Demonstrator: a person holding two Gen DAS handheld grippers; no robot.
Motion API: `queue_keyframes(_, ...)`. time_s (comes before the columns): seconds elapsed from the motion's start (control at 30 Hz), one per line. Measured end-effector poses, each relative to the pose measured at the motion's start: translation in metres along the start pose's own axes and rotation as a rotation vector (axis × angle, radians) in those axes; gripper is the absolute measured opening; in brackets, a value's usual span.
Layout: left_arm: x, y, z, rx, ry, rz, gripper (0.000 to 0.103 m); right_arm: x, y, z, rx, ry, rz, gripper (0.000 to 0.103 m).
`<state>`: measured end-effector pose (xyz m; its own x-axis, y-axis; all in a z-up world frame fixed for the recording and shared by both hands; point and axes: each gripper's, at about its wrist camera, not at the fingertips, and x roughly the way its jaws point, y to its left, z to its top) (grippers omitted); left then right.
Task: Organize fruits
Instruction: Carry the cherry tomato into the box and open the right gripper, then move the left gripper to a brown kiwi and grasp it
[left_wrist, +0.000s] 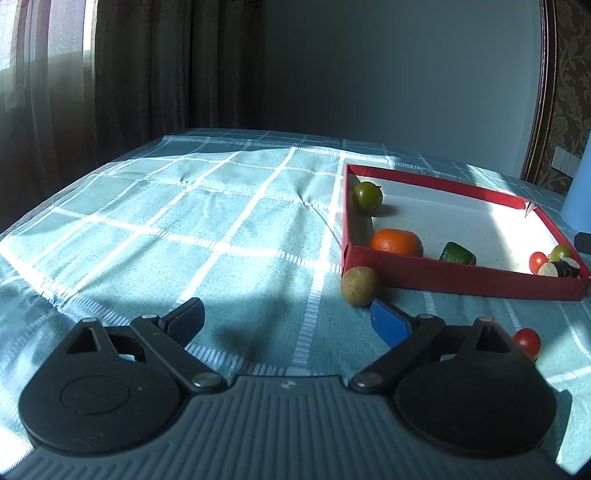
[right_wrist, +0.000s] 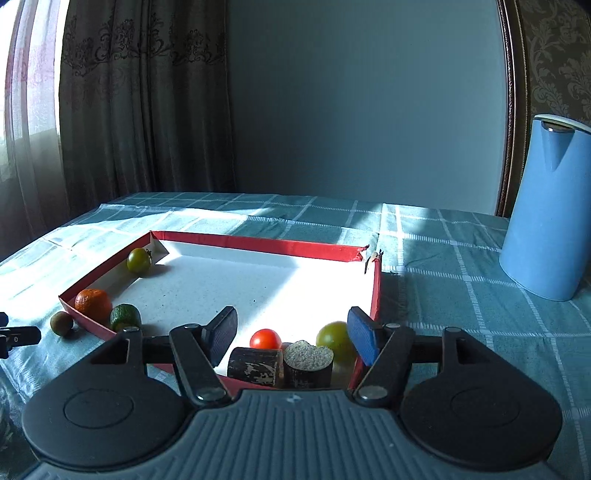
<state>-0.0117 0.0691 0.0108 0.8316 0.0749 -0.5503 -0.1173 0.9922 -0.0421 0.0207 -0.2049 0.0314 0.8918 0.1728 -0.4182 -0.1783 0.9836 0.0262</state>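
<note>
A red-walled box (right_wrist: 258, 244) with a white floor holds a green tomato (right_wrist: 138, 260), an orange (right_wrist: 92, 304) and a dark green fruit piece (right_wrist: 125, 317) along its left side. My right gripper (right_wrist: 291, 330) stands open over the near corner. Below its fingers lie a red cherry tomato (right_wrist: 265, 339), two dark cane pieces (right_wrist: 308, 363) and a second green tomato (right_wrist: 332, 338). My left gripper (left_wrist: 288, 317) is open and low over the cloth, with nothing between its fingers. A brown round fruit (left_wrist: 359, 286) rests outside the box (left_wrist: 461, 282), just beyond the right finger. A red cherry tomato (left_wrist: 526, 341) lies beside that finger.
A tall blue kettle (right_wrist: 550, 214) stands on the checked tablecloth (left_wrist: 184, 221) to the right of the box. Curtains and a grey wall close off the far side. The table edge falls away at left. Part of the left gripper (right_wrist: 14, 336) shows at the left edge.
</note>
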Motion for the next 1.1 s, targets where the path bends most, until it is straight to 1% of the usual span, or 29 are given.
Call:
queue_keyframes(0.07, 0.0, -0.001, 0.0, 0.006, 0.002, 0.007, 0.097, -0.014, 0.001, -0.009, 0.007, -0.001, 0.018, 0.076)
queue_keyframes(0.13, 0.0, -0.002, 0.0, 0.012, 0.003, 0.015, 0.097, -0.024, 0.003, -0.02, 0.01, 0.002, 0.021, 0.077)
queue_keyframes(0.2, 0.001, -0.003, 0.0, 0.022, 0.006, 0.026, 0.098, -0.029, 0.004, -0.031, 0.02, 0.025, 0.051, 0.078)
queue_keyframes(0.27, 0.001, -0.004, 0.0, 0.028, 0.009, 0.032, 0.098, -0.029, 0.005, -0.039, 0.038, 0.056, 0.067, 0.085)
queue_keyframes(0.37, 0.003, -0.005, 0.0, 0.038, 0.015, 0.042, 0.098, -0.025, 0.01, -0.049, 0.033, 0.087, 0.068, 0.085)
queue_keyframes(0.5, 0.004, -0.007, 0.0, 0.046, 0.022, 0.046, 0.098, -0.022, 0.006, -0.05, 0.062, 0.105, 0.088, 0.085)
queue_keyframes(0.63, 0.001, -0.005, -0.001, 0.037, 0.011, 0.015, 0.098, -0.019, -0.007, -0.051, 0.142, 0.122, 0.104, 0.085)
queue_keyframes(0.73, 0.0, -0.005, 0.0, 0.041, 0.006, -0.013, 0.098, -0.019, -0.009, -0.052, 0.158, 0.122, 0.104, 0.085)
queue_keyframes(0.8, -0.002, -0.008, 0.0, 0.055, -0.005, -0.032, 0.098, -0.019, -0.008, -0.051, 0.148, 0.122, 0.106, 0.085)
queue_keyframes(0.93, 0.001, -0.018, 0.002, 0.098, 0.007, -0.029, 0.098, -0.019, -0.006, -0.051, 0.138, 0.123, 0.108, 0.085)
queue_keyframes(1.03, 0.005, -0.027, 0.006, 0.131, -0.005, -0.01, 0.098, -0.019, -0.006, -0.051, 0.139, 0.126, 0.109, 0.085)
queue_keyframes(1.1, 0.012, -0.034, 0.008, 0.155, 0.002, -0.011, 0.098, -0.019, -0.006, -0.051, 0.138, 0.126, 0.109, 0.085)
